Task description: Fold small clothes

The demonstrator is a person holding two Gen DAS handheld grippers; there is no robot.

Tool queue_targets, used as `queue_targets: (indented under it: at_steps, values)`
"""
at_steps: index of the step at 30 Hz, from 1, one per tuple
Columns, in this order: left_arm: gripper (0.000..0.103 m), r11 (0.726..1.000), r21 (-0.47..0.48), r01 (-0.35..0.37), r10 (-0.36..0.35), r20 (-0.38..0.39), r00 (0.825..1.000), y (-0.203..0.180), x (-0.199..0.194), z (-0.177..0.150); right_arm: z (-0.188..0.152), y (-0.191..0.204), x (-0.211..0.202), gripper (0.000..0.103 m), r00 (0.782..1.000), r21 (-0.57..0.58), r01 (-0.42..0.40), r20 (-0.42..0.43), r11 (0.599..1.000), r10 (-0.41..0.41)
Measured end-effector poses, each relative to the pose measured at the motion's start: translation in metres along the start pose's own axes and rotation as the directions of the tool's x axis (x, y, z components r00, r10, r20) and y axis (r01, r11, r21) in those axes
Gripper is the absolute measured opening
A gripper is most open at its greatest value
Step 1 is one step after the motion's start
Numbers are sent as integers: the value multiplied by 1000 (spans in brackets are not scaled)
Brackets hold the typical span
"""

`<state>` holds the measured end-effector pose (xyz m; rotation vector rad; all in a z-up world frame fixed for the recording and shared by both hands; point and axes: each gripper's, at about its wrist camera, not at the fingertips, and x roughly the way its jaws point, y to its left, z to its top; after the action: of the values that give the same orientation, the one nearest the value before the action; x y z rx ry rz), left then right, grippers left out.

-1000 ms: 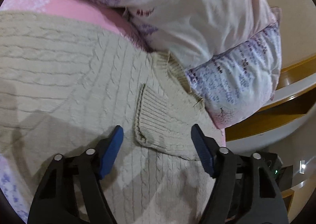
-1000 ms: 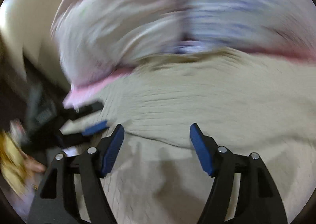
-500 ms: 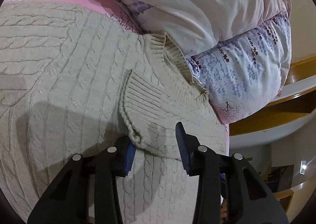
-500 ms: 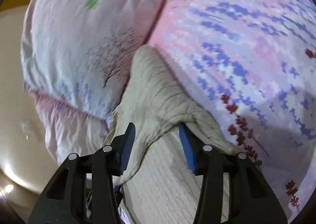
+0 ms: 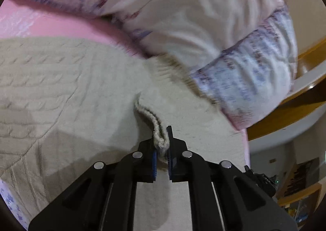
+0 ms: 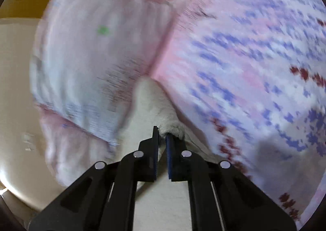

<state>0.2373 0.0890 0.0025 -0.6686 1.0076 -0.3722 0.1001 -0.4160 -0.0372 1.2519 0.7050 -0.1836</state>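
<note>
- Cable-knit sweater (image 5: 61,88): cream, spread flat on the pink floral bed sheet (image 5: 40,21), its ribbed collar end lying against the pillows (image 5: 203,17).
- Left hand-held gripper (image 5: 162,145): jaws pinched together on a rolled ribbed edge (image 5: 156,129) of the sweater. Only a thin roll of knit sits between the blue pads. Risk: the loose, stretchy knit may slide out under a fast lift, dropping that side.
- Right hand-held gripper (image 6: 162,139): jaws clamped on another bunched part of the sweater (image 6: 150,104), close to the seam between the sheet and a pillow (image 6: 91,57). Which part of the garment this is cannot be told from the blurred view.
- Risk, uneven pull: if one grip carries more fabric than the other, the fold line is likely to run crooked and the body to wrinkle.
- Risk, snagging: the held cloth touches or lies just beside the bedding; a low drag could catch the sheet and pull it along.
- Risk, stretch: pulling the two grips apart could distort the ribbing.
</note>
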Motion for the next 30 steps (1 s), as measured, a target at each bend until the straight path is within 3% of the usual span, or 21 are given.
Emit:
queue_targets:
  at_steps: [2, 4, 6, 8, 9, 10, 12, 13, 15, 17, 19, 23, 26, 30]
  values:
    - [7, 1000, -4, -10, 10, -27, 1000, 5, 7, -4, 0, -3, 3, 9, 1000, 1, 14, -13, 1000, -14]
    - [8, 1000, 13, -8, 9, -29, 1000, 3, 3, -8, -1, 6, -5, 22, 999, -34, 34, -9, 999, -35]
    - [8, 998, 32, 47, -46, -27, 999, 0, -14, -14, -3, 16, -17, 50, 998, -75, 63, 19, 995, -61]
    - [12, 996, 77, 42, -43, 13, 999, 1, -43, -26, -9, 31, -35, 66, 991, -152, 119, 86, 981, -107]
    - [26, 995, 94, 27, -31, 39, 999, 5, -58, -30, -11, 37, -43, 68, 986, -184, 139, 120, 973, -118]
    - [50, 995, 100, 15, -22, 65, 998, 11, -72, -34, -14, 41, -49, 68, 982, -211, 152, 143, 966, -123]
    - [77, 995, 83, -56, 41, 174, 984, 31, -115, -42, -17, 44, -57, 69, 980, -254, 159, 157, 954, -121]
    - [78, 992, 61, -109, 91, 248, 965, 46, -142, -47, -20, 45, -60, 70, 981, -270, 157, 153, 950, -118]
    - [78, 984, 11, -175, 163, 311, 936, 67, -173, -50, -26, 48, -59, 72, 987, -314, 136, 122, 940, -102]
    - [78, 973, -91, -213, 231, 341, 911, 98, -202, -51, -36, 56, -52, 75, 993, -352, 110, 79, 929, -87]
    - [77, 952, -192, -239, 293, 333, 897, 125, -216, -51, -52, 70, -36, 76, 998, -408, 65, 10, 911, -67]
    - [71, 912, -353, -207, 318, 292, 902, 165, -225, -50, -88, 95, -13, 78, 993, -512, -9, -105, 859, -52]
    - [62, 876, -462, -139, 297, 289, 910, 189, -226, -48, -114, 109, -3, 78, 986, -569, -47, -158, 821, -53]
    - [47, 838, -539, -79, 301, 337, 892, 212, -231, -38, -134, 121, -1, 79, 982, -621, -67, -181, 781, -59]
